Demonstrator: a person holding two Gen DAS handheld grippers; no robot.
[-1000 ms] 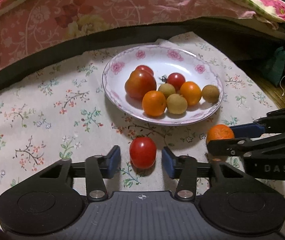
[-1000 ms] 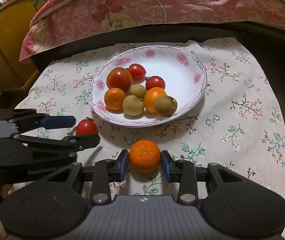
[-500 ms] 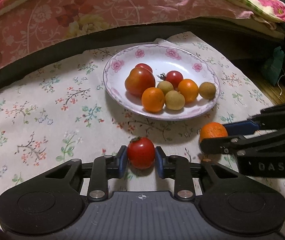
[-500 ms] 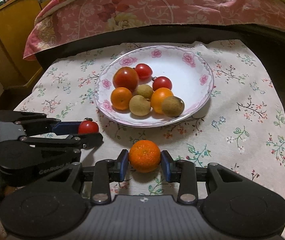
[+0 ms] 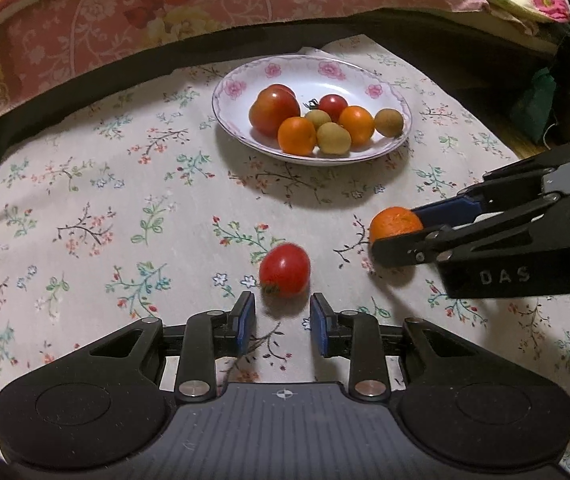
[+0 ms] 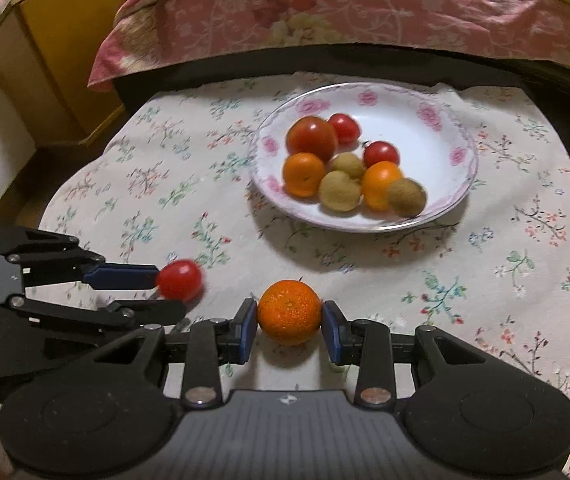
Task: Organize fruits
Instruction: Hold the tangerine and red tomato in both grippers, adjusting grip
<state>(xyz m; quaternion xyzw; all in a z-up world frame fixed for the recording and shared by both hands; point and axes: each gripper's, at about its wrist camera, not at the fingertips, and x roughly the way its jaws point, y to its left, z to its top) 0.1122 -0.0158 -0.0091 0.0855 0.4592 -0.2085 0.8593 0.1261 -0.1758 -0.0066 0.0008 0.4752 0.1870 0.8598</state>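
A small red tomato (image 5: 284, 271) lies on the floral cloth just ahead of my left gripper (image 5: 282, 322), which is open; the tomato is blurred and outside the pads. It also shows in the right wrist view (image 6: 179, 280). My right gripper (image 6: 289, 326) is shut on an orange mandarin (image 6: 289, 312), held above the cloth; the mandarin also shows in the left wrist view (image 5: 395, 224). A white flowered plate (image 5: 365, 80) further back holds several tomatoes, mandarins and brown fruits.
The floral tablecloth (image 5: 85, 208) covers the table. A bed with a pink quilt (image 5: 165, 4) runs along the far edge. A yellow wooden cabinet (image 6: 57, 56) stands at the left, a green bag (image 5: 535, 104) at the right.
My left gripper had closed on the tomato; now it is open and the tomato is free ahead of the pads. Both grippers have pulled back and up from the plate; the right keeps its mandarin.
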